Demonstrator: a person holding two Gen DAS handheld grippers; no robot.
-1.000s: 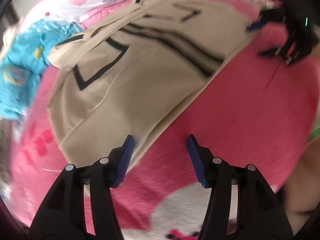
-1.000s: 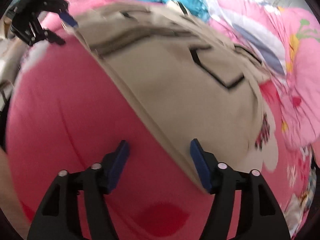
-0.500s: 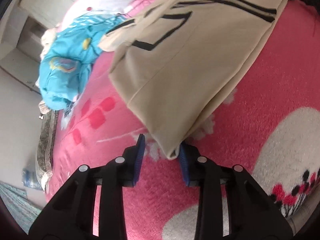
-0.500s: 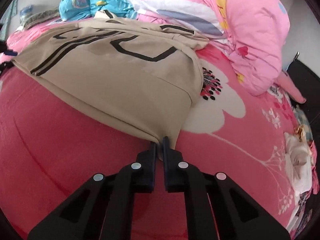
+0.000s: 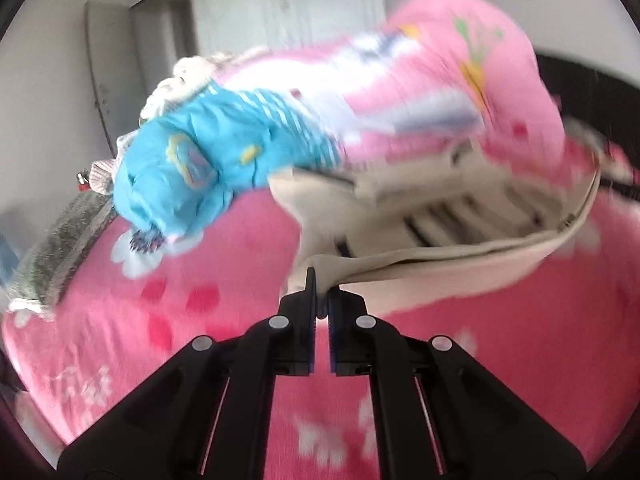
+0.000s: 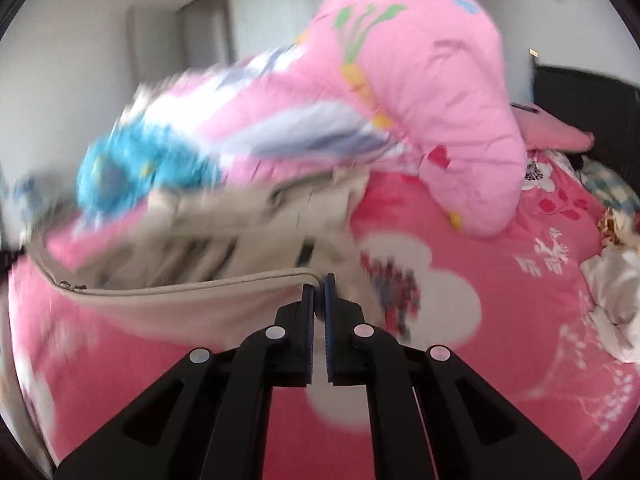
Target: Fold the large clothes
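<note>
A beige garment with black stripes (image 5: 460, 268) lies on a pink flowered bed cover (image 5: 192, 288), its near hem lifted off the bed. My left gripper (image 5: 322, 280) is closing tight on the hem's left corner, which sits pinched between the blue pads. In the right wrist view my right gripper (image 6: 319, 280) is shut on the other corner of the beige garment (image 6: 200, 308). The hem hangs as a taut band between the two corners. The far part of the garment is blurred and rests against the bedding behind it.
A blue patterned garment (image 5: 180, 168) and a bulky pink quilt (image 6: 420, 100) are piled at the far side of the bed. Grey folded cloth (image 5: 60, 248) lies at the left edge. White crumpled clothes (image 6: 612, 300) lie at the right, before a dark headboard (image 6: 580, 104).
Both grippers went from open beside the hem to shut on its two corners, then rose and rolled level, lifting the hem off the bed cover. The views now look across the bed.
</note>
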